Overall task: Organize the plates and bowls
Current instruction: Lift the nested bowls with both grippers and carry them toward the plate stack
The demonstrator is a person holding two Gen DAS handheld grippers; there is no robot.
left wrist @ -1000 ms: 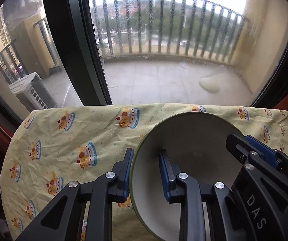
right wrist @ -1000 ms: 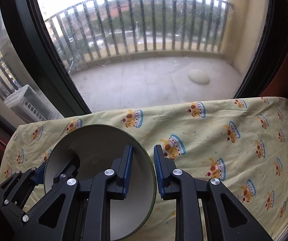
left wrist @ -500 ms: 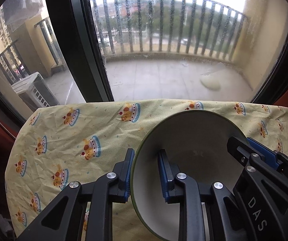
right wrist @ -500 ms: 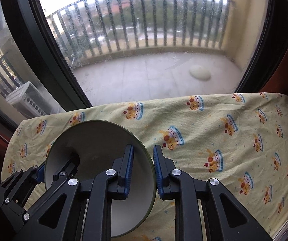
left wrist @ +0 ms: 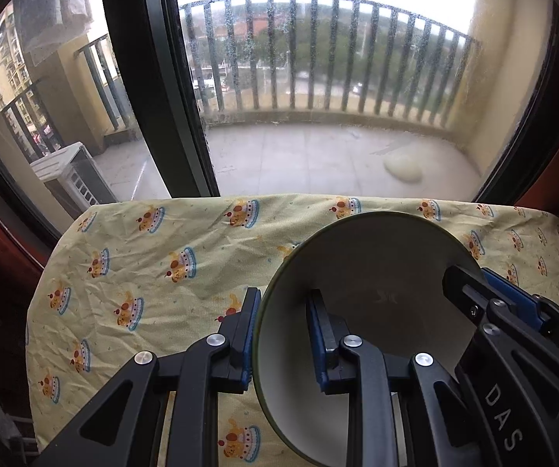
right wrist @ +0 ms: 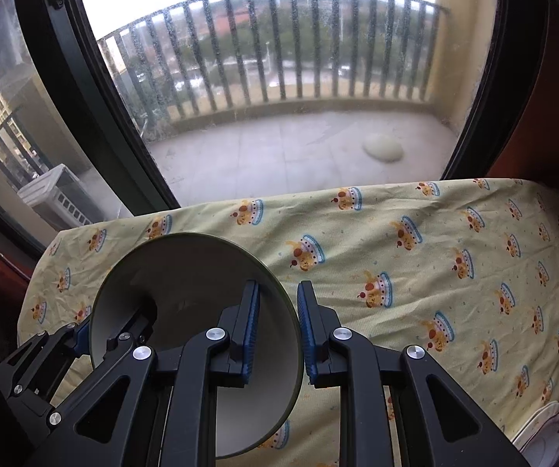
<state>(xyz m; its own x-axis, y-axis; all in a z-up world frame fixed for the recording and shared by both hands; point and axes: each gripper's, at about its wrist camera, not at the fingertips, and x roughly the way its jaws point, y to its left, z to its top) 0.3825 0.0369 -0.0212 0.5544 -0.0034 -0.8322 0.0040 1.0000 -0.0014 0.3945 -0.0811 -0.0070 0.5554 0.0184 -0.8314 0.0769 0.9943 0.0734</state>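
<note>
A green bowl with a pale inside (left wrist: 372,272) is held between both grippers above the table, tilted toward me. My left gripper (left wrist: 283,334) straddles its left rim, one finger inside and one outside, shut on the rim. My right gripper (right wrist: 277,325) straddles the opposite rim of the same bowl (right wrist: 186,272) and is shut on it. Each gripper shows in the other's view: the right one (left wrist: 485,292) and the left one (right wrist: 96,334). A white plate (right wrist: 544,436) peeks in at the table's near right corner.
The table carries a yellow cloth with crown prints (left wrist: 162,264), also seen in the right wrist view (right wrist: 435,272). Behind it stands a large window with a dark frame (left wrist: 155,78) and a railed balcony outside.
Both grippers and the bowl have drawn back and up a little; more of the cloth shows in front. The grip on the bowl has not changed.
</note>
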